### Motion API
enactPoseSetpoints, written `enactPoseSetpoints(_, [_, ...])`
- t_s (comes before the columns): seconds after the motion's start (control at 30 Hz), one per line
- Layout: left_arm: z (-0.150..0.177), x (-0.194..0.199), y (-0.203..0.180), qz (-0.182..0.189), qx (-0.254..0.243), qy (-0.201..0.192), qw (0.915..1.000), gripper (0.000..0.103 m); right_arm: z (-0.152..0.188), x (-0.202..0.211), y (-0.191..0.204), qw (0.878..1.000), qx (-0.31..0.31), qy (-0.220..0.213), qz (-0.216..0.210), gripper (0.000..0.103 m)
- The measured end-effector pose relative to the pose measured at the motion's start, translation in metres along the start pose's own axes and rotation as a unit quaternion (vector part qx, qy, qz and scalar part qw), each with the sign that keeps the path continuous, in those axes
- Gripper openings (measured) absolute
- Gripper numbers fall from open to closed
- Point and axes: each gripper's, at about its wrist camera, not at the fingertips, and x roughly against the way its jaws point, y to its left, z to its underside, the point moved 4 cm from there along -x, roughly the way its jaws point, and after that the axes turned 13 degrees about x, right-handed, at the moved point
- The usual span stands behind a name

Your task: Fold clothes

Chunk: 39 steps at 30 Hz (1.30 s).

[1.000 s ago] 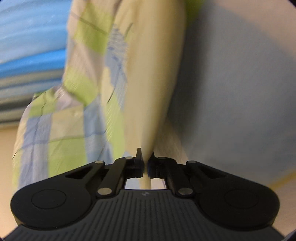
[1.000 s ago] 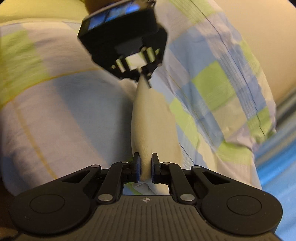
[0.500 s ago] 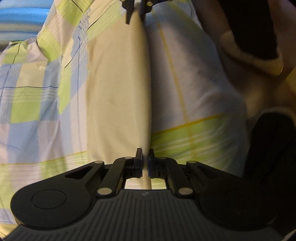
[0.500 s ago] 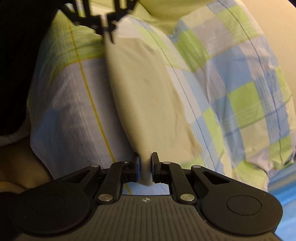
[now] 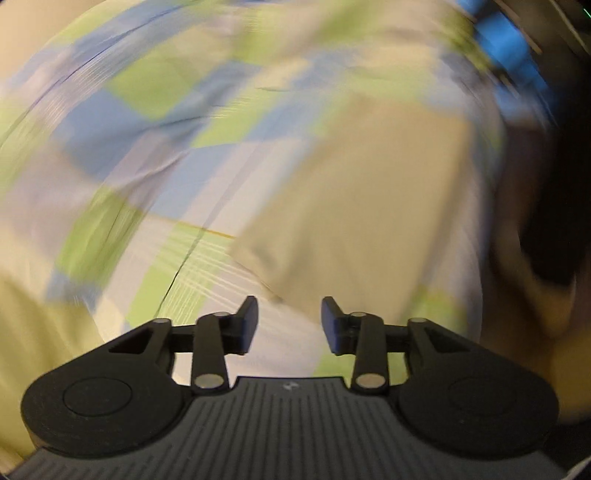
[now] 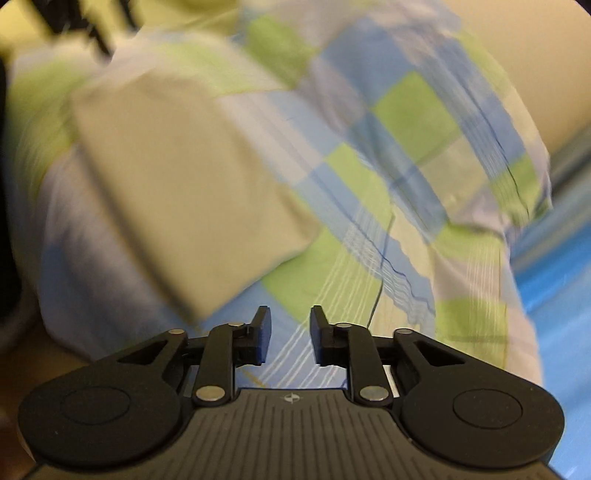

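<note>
A beige folded garment [image 5: 369, 206] lies flat on a checked blue, green and white cloth [image 5: 155, 155]. My left gripper [image 5: 289, 314] is open just short of its near corner, holding nothing. In the right wrist view the same beige garment [image 6: 177, 192] lies on the checked cloth [image 6: 424, 155], to the upper left of my right gripper [image 6: 289, 321], which is open and empty. Part of the left gripper [image 6: 81, 22] shows dark at the top left of that view. Both views are blurred by motion.
A blue surface [image 6: 554, 314] runs along the right edge beside the checked cloth. A dark sleeve or body part of the person [image 5: 546, 206] fills the right side of the left wrist view. A beige wall or board [image 6: 535, 55] stands behind.
Both grippers have let go of the beige garment and opened. The garment, held stretched between them before, now lies flat on the checked cloth, and both grippers have drawn back.
</note>
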Motion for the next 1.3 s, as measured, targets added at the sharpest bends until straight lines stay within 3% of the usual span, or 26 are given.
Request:
enactPoseSetpoints(0.13, [-0.021,-0.025,0.029,0.008,0.148,-0.026,0.9886,0.039,-0.006,-0.02,-0.036,0.988,-0.133,-0.042,-0.059,0.03])
enactPoseSetpoints(0.27, [-0.03,-0.053,0.048,0.005,0.228,-0.037,0.973,0.042,-0.004,-0.06,-0.065,0.952,-0.258,-0.085,-0.141,0.036])
enactPoseSetpoints(0.4, [-0.029,-0.075,0.058,0.013,0.275,-0.044,0.9605,0.046,0.004,-0.1,-0.075,0.919,-0.324,-0.119,-0.19,0.039])
enactPoseSetpoints(0.5, [-0.024,-0.084,0.063,0.009,0.304,-0.051,0.9514,0.046,0.017,-0.119,-0.072,0.888,-0.38,-0.138,-0.221,0.039])
enactPoseSetpoints(0.53, [-0.021,-0.086,0.064,0.007,0.31,-0.05,0.9494,0.046,0.017,-0.122,-0.071,0.885,-0.385,-0.129,-0.227,0.039])
enactPoseSetpoints(0.67, [-0.011,-0.09,0.063,0.014,0.321,-0.064,0.9449,0.042,0.009,-0.118,-0.073,0.896,-0.364,-0.137,-0.216,0.04])
enactPoseSetpoints(0.73, [-0.01,-0.089,0.062,0.028,0.322,-0.073,0.9436,0.031,0.007,-0.119,-0.074,0.897,-0.364,-0.134,-0.211,0.04])
enactPoseSetpoints(0.83, [-0.011,-0.089,0.059,0.034,0.315,-0.079,0.945,0.024,0.009,-0.118,-0.074,0.897,-0.367,-0.135,-0.205,0.039])
enactPoseSetpoints(1.0, [-0.01,-0.08,0.059,0.029,0.308,-0.117,0.9436,0.0,0.013,-0.117,-0.078,0.885,-0.393,-0.138,-0.208,0.008])
enactPoseSetpoints(1.17, [-0.014,-0.065,0.063,0.026,0.312,-0.171,0.934,0.0,0.011,-0.107,-0.086,0.88,-0.399,-0.171,-0.192,0.004])
enactPoseSetpoints(1.3, [-0.011,-0.083,0.064,0.016,0.318,-0.125,0.9395,0.0,0.008,-0.127,-0.079,0.896,-0.385,-0.126,-0.183,0.004])
